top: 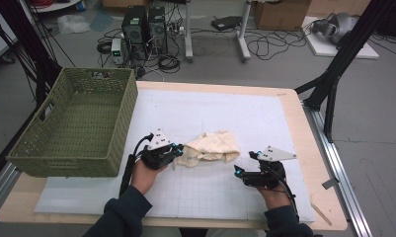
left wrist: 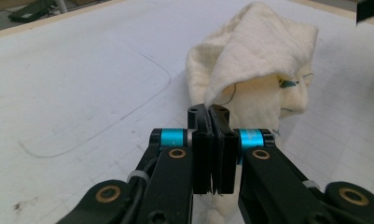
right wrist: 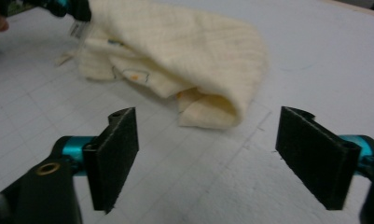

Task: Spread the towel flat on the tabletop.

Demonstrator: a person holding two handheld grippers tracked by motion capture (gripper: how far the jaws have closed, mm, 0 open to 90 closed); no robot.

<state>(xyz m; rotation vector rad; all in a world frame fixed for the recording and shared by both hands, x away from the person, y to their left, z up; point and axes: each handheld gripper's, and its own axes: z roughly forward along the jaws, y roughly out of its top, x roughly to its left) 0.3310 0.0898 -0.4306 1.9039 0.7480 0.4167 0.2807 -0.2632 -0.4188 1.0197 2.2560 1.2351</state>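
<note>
A crumpled cream cloth (top: 213, 145) (left wrist: 259, 51) (right wrist: 184, 46) lies near the middle of the white grid mat (top: 210, 197). My left gripper (top: 178, 148) (left wrist: 208, 112) is at the cloth's left end, its jaws pressed together with a fold of the cloth pinched between the tips. More cloth shows beneath its jaws. My right gripper (top: 247, 163) (right wrist: 205, 140) hovers just right of and nearer than the cloth, jaws wide apart with nothing between the pads (right wrist: 121, 154). The cloth's folded end lies a short way beyond them. The left gripper (right wrist: 72, 9) also appears at the top left of the right gripper view.
A green woven basket (top: 121, 128) stands at the table's left side, close to my left hand. The wooden table edge (top: 304, 128) frames the mat. Behind the table are computer boxes (top: 143, 24), cables and black frame legs (top: 334, 74) on the floor.
</note>
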